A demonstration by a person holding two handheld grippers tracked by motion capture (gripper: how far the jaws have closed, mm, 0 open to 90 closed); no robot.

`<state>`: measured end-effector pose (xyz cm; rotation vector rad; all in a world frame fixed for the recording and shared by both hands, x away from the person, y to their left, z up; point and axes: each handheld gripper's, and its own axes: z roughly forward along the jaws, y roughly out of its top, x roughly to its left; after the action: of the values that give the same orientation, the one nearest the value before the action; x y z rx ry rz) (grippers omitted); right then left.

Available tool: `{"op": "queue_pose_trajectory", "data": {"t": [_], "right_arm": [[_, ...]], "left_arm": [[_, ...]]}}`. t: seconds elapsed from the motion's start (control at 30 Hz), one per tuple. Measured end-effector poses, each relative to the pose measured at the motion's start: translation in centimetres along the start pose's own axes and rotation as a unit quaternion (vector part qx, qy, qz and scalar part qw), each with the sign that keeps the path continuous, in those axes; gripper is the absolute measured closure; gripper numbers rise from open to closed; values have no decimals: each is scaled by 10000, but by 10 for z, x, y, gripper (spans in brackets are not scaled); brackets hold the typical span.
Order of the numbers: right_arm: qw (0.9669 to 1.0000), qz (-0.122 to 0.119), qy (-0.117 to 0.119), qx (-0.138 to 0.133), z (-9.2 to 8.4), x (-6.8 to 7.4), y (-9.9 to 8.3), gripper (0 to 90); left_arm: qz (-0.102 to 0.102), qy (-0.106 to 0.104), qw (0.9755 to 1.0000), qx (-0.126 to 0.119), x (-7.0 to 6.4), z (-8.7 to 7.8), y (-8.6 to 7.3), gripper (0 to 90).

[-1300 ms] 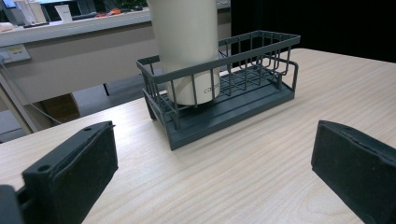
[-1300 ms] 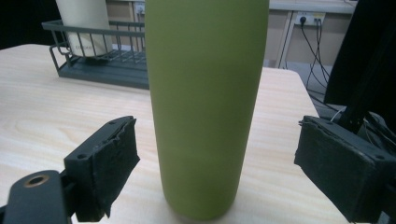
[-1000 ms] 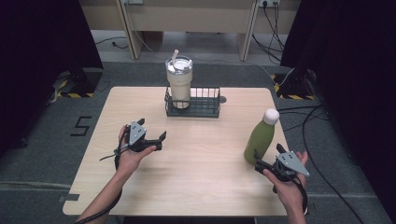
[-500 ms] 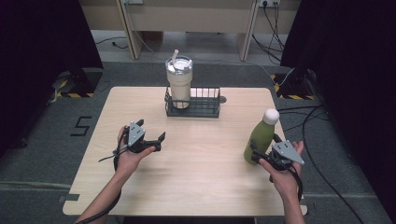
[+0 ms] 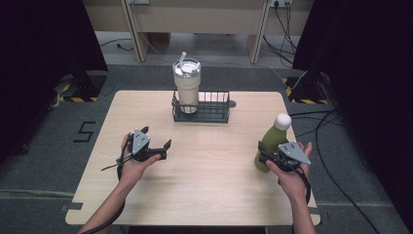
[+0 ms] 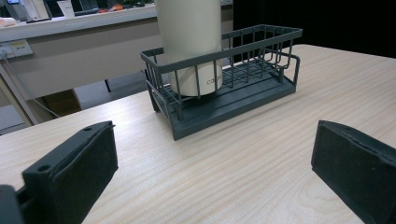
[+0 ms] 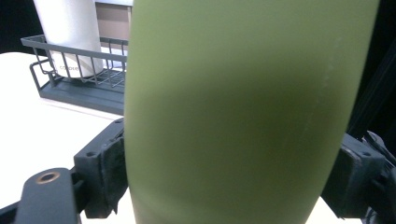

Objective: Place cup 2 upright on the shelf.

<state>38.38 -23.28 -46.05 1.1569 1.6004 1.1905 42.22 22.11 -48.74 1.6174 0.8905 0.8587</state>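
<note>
A green bottle with a white cap stands upright near the table's right edge. My right gripper is open around its lower body, one jaw on each side. In the right gripper view the bottle spans the whole gap and both pads lie at its sides. Left of centre, my left gripper is held open over bare wood, nothing between its jaws. A cream tumbler with a lid and straw stands in the left end of a dark wire basket at the back middle.
The light wooden table has bare wood between the two hands. The basket and tumbler lie ahead of the left gripper. Cables run across the floor to the right of the table.
My right gripper has moved forward and left from beside the bottle until its jaws flank the bottle's lower body. The left gripper has hardly moved.
</note>
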Motion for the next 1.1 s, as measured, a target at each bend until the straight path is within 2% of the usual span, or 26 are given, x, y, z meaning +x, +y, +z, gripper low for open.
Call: {"op": "queue_pose_trajectory", "data": {"t": [0.63, 1.1], "right_arm": [[9999, 77, 111, 63, 4, -2, 4, 208], [9998, 141, 104, -93, 4, -1, 25, 209]], "left_arm": [[-51, -1, 10000, 3, 2, 0, -1, 0], [-120, 19, 9999, 11, 5, -1, -2, 0]]}}
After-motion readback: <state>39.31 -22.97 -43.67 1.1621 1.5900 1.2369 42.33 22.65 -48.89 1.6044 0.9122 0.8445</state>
